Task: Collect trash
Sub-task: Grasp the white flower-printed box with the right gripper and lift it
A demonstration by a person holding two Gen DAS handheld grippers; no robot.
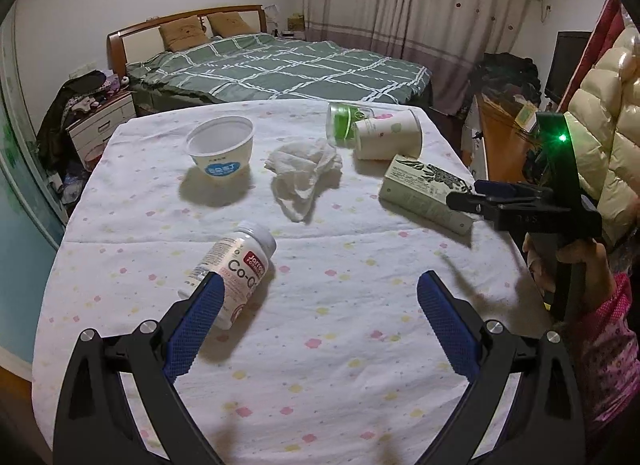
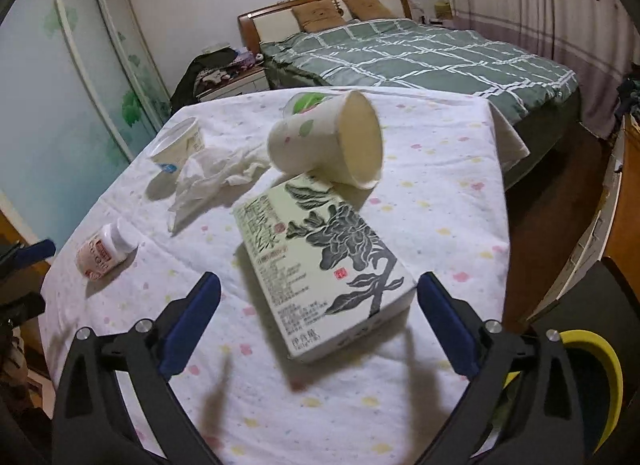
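Observation:
Trash lies on a table under a white flowered cloth (image 1: 340, 345). My left gripper (image 1: 320, 289) is open above the cloth, and a white pill bottle (image 1: 236, 273) lies on its side just past its left finger. Farther off are a white bowl (image 1: 220, 145), a crumpled tissue (image 1: 304, 173), a tipped paper cup (image 1: 388, 133) and a clear green cup (image 1: 340, 123). My right gripper (image 2: 320, 289) is open over a pale green carton (image 2: 320, 249), whose near end shows between the fingers without touching the pads. The paper cup (image 2: 328, 141) rests against the carton's far end.
A bed with a green checked cover (image 1: 280, 65) stands behind the table. A nightstand (image 1: 104, 121) is at the back left and wooden furniture (image 1: 500, 133) at the right. A yellow-rimmed dark container (image 2: 592, 377) sits low beside the table's right edge. A person's sleeve (image 1: 608, 345) is at right.

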